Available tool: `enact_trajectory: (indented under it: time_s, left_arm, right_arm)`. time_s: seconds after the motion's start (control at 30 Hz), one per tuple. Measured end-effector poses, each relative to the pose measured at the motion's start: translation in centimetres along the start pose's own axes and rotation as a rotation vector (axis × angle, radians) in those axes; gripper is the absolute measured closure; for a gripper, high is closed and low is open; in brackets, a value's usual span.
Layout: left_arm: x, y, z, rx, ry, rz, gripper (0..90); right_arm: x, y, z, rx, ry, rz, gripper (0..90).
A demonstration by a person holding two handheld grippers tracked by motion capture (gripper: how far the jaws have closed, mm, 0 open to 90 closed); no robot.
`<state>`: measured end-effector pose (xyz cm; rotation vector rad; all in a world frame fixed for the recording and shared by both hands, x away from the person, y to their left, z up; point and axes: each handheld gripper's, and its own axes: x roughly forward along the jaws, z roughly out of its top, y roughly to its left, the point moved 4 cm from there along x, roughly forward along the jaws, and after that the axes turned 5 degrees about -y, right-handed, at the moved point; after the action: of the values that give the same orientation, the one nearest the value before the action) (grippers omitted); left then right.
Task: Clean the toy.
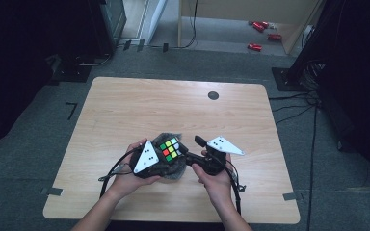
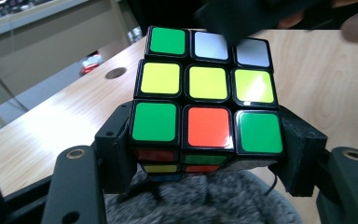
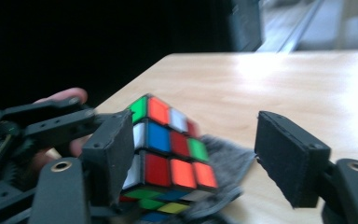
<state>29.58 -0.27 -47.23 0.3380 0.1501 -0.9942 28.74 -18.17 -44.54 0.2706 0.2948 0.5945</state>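
Note:
A scrambled Rubik's cube (image 1: 170,149) is held over a grey fuzzy cloth (image 1: 166,169) near the front middle of the wooden table (image 1: 125,106). My left gripper (image 2: 207,140) is shut on the cube (image 2: 207,84). Its pads (image 2: 119,144) press both sides of the nearest row, and the face turned up shows green, yellow, white and orange stickers. My right gripper (image 3: 196,149) stands open. Its left pad (image 3: 112,154) is next to the cube (image 3: 168,149), and its right pad (image 3: 286,158) is well apart from it. In the high view the right gripper (image 1: 192,150) comes at the cube from the right.
A round dark grommet (image 1: 213,95) sits in the table's far right part. Red cans (image 1: 260,26) lie on the floor beyond the table. Dark stands and cables (image 1: 298,103) flank the table on the right. Both hands rest near the front edge.

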Motion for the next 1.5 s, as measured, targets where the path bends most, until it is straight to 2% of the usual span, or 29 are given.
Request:
enact_trajectory:
  time_s: [0.07,0.2,0.23,0.3,0.33,0.37,0.4,0.47,0.5,0.53,0.57,0.6,0.63,0.7,0.73,0.77,0.8,0.83,0.87,0.9,1.0,1.07,1.1,1.2,1.3,1.33,1.4,1.43,1.5]
  left_arm:
    - [-0.5,1.3,-0.3,-0.045,-0.008,0.023,35.1]
    - [-1.7,3.4,-0.5,-0.083,-0.013,0.078,35.1]
    - [-2.1,4.0,-0.5,-0.09,-0.015,0.091,35.1]
    - [-3.0,5.2,-0.6,-0.103,-0.019,0.122,35.1]
    - [-3.6,6.0,-0.6,-0.116,-0.022,0.141,35.1]
    - [-3.6,6.0,-0.6,-0.116,-0.022,0.141,35.1]
    - [-4.3,6.9,-0.7,-0.134,-0.026,0.169,35.1]
    - [-4.6,7.3,-0.7,-0.141,-0.025,0.178,35.0]
    - [-4.8,7.5,-0.8,-0.149,-0.025,0.185,35.0]
    - [-4.9,7.8,-0.9,-0.153,-0.025,0.192,35.0]
    - [-5.1,7.9,-0.9,-0.159,-0.024,0.193,35.0]
    - [-5.1,7.9,-1.0,-0.16,-0.02,0.191,35.0]
    - [-5.1,7.9,-1.0,-0.16,-0.02,0.191,35.1]
    - [-4.8,7.5,-0.9,-0.152,-0.012,0.177,35.1]
    - [-4.8,7.5,-0.9,-0.152,-0.012,0.177,35.0]
    - [-4.7,7.4,-0.9,-0.146,-0.009,0.172,35.0]
    - [-4.5,7.2,-0.9,-0.144,-0.006,0.165,35.0]
    - [-4.3,6.9,-0.9,-0.135,0.001,0.155,35.0]
    - [-4.3,6.9,-0.9,-0.135,0.001,0.155,35.0]
    - [-4.2,6.7,-0.9,-0.135,0.003,0.151,35.0]
    - [-4.0,6.6,-1.0,-0.131,0.009,0.146,35.0]
    - [-4.1,6.7,-1.0,-0.136,0.007,0.148,35.0]
    - [-4.2,6.8,-1.0,-0.139,0.01,0.151,35.1]
    - [-4.3,7.0,-1.1,-0.141,0.011,0.156,35.0]
    - [-4.3,7.1,-1.2,-0.146,0.014,0.161,35.1]
    - [-4.3,7.1,-1.2,-0.146,0.015,0.161,35.0]
    - [-4.3,7.1,-1.3,-0.146,0.017,0.159,35.1]
    - [-4.2,7.1,-1.3,-0.146,0.02,0.159,35.1]
    - [-4.1,7.1,-1.4,-0.145,0.024,0.155,35.0]
  right_arm:
    - [-0.4,-0.3,0.3,-0.041,-0.025,-0.038,31.8]
    - [-0.4,-0.6,0.3,-0.055,-0.02,-0.031,29.1]
    - [0.0,-0.6,-0.2,-0.088,0.008,-0.035,27.0]
    - [0.2,-0.5,-0.5,-0.096,0.019,-0.032,25.0]
    - [0.8,-0.2,-1.2,-0.116,0.049,-0.011,23.9]
    - [1.1,0.0,-1.6,-0.136,0.059,-0.008,23.9]
    - [1.4,0.3,-2.0,-0.163,0.067,-0.006,23.9]
    - [2.1,1.0,-2.9,-0.221,0.099,0.009,23.5]
    - [2.1,1.0,-2.9,-0.221,0.099,0.009,23.5]
    - [2.4,1.4,-3.4,-0.247,0.117,0.02,22.3]
    - [3.1,2.3,-4.4,-0.297,0.168,0.045,19.6]
    - [3.5,2.7,-4.9,-0.319,0.201,0.059,17.4]
    - [3.5,2.7,-4.9,-0.319,0.201,0.059,17.4]
    - [4.5,3.7,-6.6,-0.378,0.28,0.075,15.1]
    - [4.5,3.7,-6.6,-0.378,0.28,0.075,15.1]
    - [4.8,3.9,-7.1,-0.399,0.305,0.068,16.8]
    - [5.2,3.8,-7.8,-0.451,0.339,0.018,28.7]
    - [5.3,3.7,-8.1,-0.463,0.353,0.001,33.4]
    - [5.3,3.5,-8.2,-0.458,0.362,-0.008,40.0]
    - [5.3,3.5,-8.2,-0.458,0.362,-0.008,40.0]
    - [5.0,2.0,-7.9,-0.411,0.375,0.004,63.8]
    - [4.8,1.6,-7.7,-0.41,0.376,-0.001,67.0]
    - [4.4,0.7,-7.3,-0.403,0.376,-0.009,70.8]
    - [3.5,-1.1,-6.7,-0.404,0.38,-0.039,72.9]
    - [3.0,-2.3,-6.5,-0.411,0.393,-0.056,72.6]
    - [2.5,-3.3,-6.2,-0.39,0.405,-0.046,69.5]
    - [2.1,-3.8,-5.7,-0.374,0.402,-0.004,55.6]
    - [1.9,-3.8,-5.3,-0.381,0.384,0.01,50.2]
    - [1.8,-3.2,-4.5,-0.355,0.329,0.055,38.8]
